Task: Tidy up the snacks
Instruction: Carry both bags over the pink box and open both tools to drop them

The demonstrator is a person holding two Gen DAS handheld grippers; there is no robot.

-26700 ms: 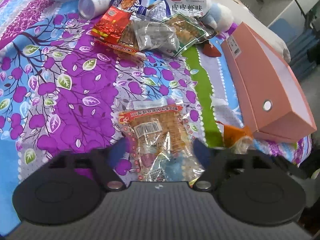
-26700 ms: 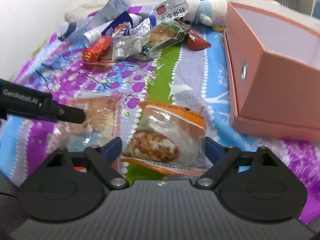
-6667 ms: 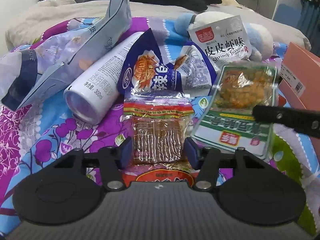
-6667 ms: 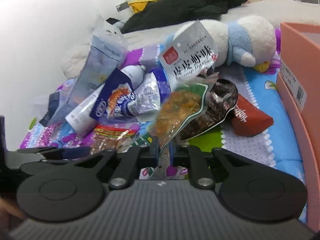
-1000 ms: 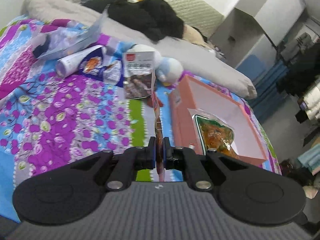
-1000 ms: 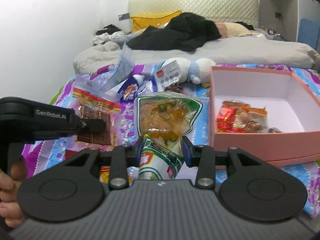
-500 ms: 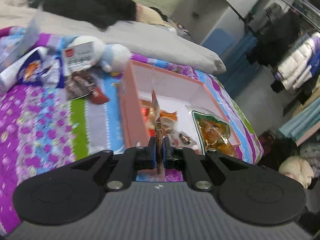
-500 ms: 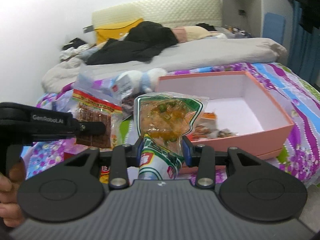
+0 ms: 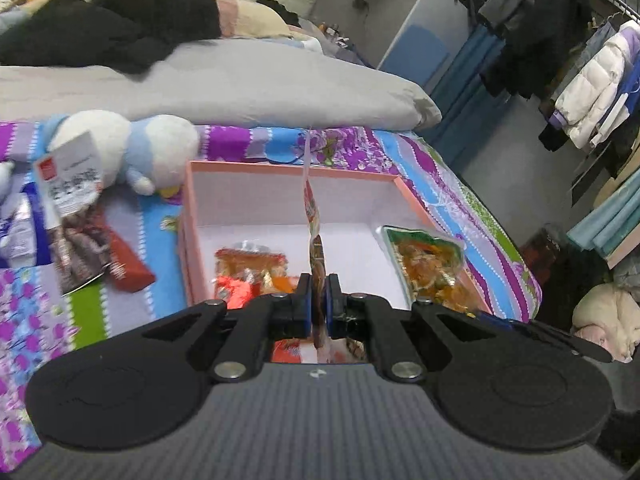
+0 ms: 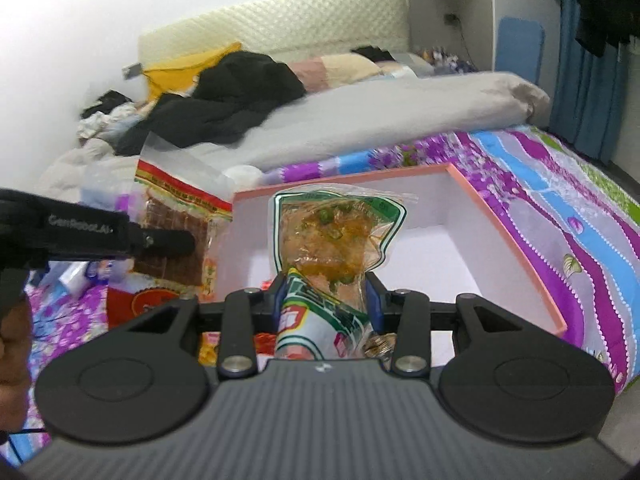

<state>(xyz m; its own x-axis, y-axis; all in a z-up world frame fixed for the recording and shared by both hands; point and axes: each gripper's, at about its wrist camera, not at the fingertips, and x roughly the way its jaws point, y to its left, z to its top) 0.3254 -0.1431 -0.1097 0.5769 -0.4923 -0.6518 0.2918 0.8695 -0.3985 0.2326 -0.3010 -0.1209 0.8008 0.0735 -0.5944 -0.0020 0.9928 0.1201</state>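
My left gripper (image 9: 319, 300) is shut on a flat red-and-clear snack packet (image 9: 313, 216), seen edge-on, held over the open pink box (image 9: 280, 168). From the right wrist view the same packet (image 10: 176, 232) shows brown squares under a red band, with the left gripper (image 10: 168, 242) at the left. My right gripper (image 10: 326, 288) is shut on a green-and-white snack pouch (image 10: 332, 236) with orange filling, held upright above the box (image 10: 508, 232). That pouch (image 9: 428, 260) hangs at the box's right side in the left wrist view. Orange and red packets (image 9: 248, 268) lie inside the box.
A white-and-blue plush toy (image 9: 120, 148), a white shrimp-snack bag (image 9: 70, 180) and a dark red packet (image 9: 120, 268) lie on the flowered bedspread left of the box. A grey quilt (image 9: 240, 84) and black clothes (image 9: 112, 28) lie behind. The bed's edge runs at the right (image 9: 500, 240).
Both grippers have swung right with their packets, from beside the box to above it. The box now fills the middle of both views. Neither grip has changed.
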